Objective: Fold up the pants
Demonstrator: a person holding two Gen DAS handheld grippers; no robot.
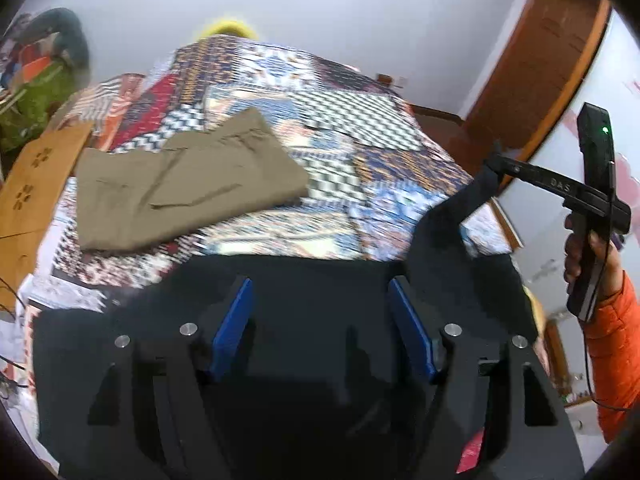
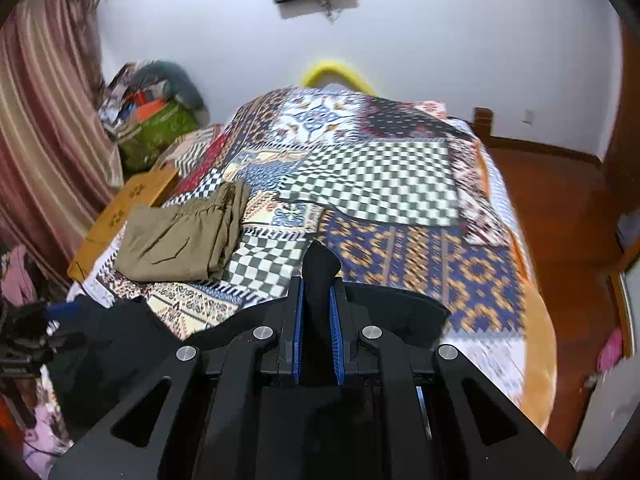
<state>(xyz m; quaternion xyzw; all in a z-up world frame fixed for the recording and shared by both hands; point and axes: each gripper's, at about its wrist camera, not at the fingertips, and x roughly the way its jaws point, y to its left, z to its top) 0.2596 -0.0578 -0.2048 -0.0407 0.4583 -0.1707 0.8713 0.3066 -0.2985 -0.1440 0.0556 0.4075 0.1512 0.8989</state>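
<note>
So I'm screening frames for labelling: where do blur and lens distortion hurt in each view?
Left wrist: motion blur smears the patchwork bedspread; the khaki pants stay readable; fisheye bends the door frame. Right wrist: sharper centre, the black pants clear in the right gripper, with blur toward the edges.

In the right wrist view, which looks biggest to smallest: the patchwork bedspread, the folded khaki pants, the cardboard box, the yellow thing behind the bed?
1. Patchwork bedspread, by far.
2. Folded khaki pants.
3. Cardboard box, though the pants partly cover it and it lies farther off, so this ranking is unsure.
4. Yellow thing, mostly hidden behind the bed.
</note>
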